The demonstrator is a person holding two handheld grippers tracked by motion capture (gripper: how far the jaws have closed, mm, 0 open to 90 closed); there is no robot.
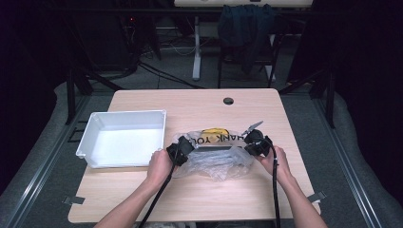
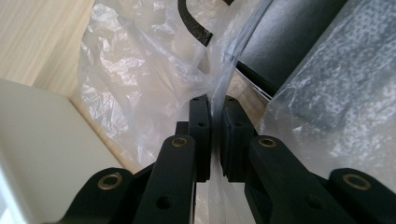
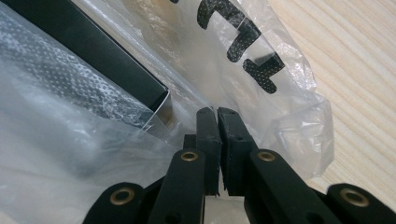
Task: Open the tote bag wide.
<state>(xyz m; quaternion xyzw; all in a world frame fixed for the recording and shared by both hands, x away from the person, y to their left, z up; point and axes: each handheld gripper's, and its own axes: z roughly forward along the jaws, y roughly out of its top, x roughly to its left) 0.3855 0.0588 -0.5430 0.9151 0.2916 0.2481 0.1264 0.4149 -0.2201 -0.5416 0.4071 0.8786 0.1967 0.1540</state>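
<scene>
Two tools at work on one clear plastic bag (image 1: pixel 214 159), lying centre frame in the high view on the wooden worktop (image 1: pixel 199 194). Left tool (image 1: pixel 182 151) pinches film at the bag's left edge; in the left gripper view its jaws are closed with a fold of plastic (image 2: pixel 215 93) running up between them. Right tool (image 1: pixel 254 142) likewise clamped on the bag's right edge; in the right gripper view the jaws meet on thin film (image 3: pixel 187 116). Holding opposite edges probably serves to spread or lift the bag's mouth. Inside: a dark flat box (image 1: pixel 214 148), its corner seen lower in the left gripper view (image 2: pixel 285 42), plus something yellow (image 1: pixel 215 130) at the far side. Black lettering (image 3: pixel 252 37) printed on the film. White bin (image 1: pixel 124 138) sits at centre left, just beside the bag, a likely destination for the contents.
</scene>
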